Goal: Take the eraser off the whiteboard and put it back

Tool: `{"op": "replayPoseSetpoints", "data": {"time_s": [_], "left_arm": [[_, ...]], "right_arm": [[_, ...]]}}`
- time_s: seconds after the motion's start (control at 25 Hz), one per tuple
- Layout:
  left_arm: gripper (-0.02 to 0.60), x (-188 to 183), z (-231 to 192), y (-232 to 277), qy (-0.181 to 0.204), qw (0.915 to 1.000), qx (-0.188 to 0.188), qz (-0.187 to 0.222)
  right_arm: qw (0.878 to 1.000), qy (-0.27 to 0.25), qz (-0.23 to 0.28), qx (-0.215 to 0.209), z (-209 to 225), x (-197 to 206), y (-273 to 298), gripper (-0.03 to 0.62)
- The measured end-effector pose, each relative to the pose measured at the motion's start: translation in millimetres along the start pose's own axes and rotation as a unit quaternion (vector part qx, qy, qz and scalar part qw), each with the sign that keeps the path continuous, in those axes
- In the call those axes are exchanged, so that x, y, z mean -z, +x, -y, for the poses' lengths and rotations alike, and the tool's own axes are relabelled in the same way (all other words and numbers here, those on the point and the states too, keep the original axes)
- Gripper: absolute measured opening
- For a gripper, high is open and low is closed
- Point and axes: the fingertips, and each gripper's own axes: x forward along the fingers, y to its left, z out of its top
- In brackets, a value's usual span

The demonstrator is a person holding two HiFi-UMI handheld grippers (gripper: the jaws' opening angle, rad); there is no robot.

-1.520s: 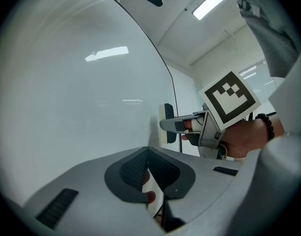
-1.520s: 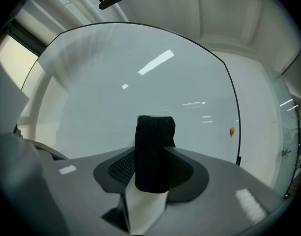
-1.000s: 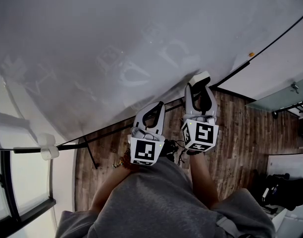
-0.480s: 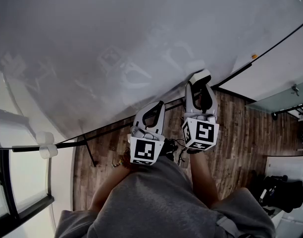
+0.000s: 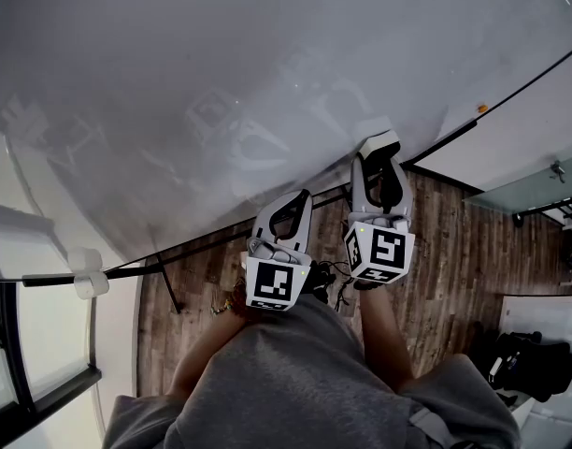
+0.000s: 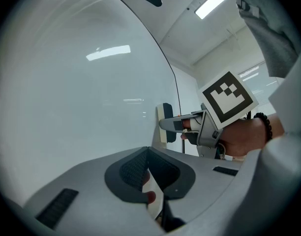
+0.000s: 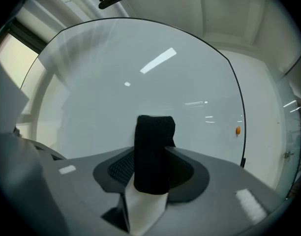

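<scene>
Black-felt, white-backed block eraser (image 7: 153, 154) pinched between half-spread jaws of right gripper (image 5: 379, 157), held at glossy whiteboard (image 5: 221, 82) at 12 o'clock, probably for reseating. Left gripper (image 6: 147, 154), at 9 o'clock, closed on nothing, parked clear.

No legible text anywhere.
Whiteboard (image 5: 174, 64) shows only faint, unreadable ghost strokes; marker cubes (image 5: 276, 284) carry black-and-white square patterns, no characters.

I see the whiteboard (image 5: 221, 64) as glossy and smooth, mirroring the ceiling lights. The eraser (image 7: 153, 151) has a black, fuzzy cloth face on a smooth white plastic body. The right hand-held gripper (image 7: 151, 170) is matt grey plastic with dark, finely ribbed pads (image 7: 121, 169). The floor (image 5: 454, 251) looks like grained wood.
</scene>
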Motion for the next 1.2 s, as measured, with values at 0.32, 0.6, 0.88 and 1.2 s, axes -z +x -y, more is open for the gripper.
{"op": "replayPoseSetpoints", "data": {"time_s": [0.32,0.6,0.88,1.2], "left_arm": [[0.008,-3,-2,-2,-0.003,1.0,-0.001,0.001],[0.008,-4,-4,-6,-0.002,1.0,0.0,0.002],[0.008,-3,-3,-9,0.003,1.0,0.003,0.0],[0.008,-8,0,-12,0.004,1.0,0.008,0.003]], "right_arm": [[1.0,-0.014,-0.006,0.011,2,-1,1,0.196],[1.0,-0.022,-0.017,0.012,0,0,1,0.201],[0.999,-0.026,-0.023,0.017,3,1,0,0.207],[0.999,-0.026,-0.026,0.022,4,-1,-5,0.213]]}}
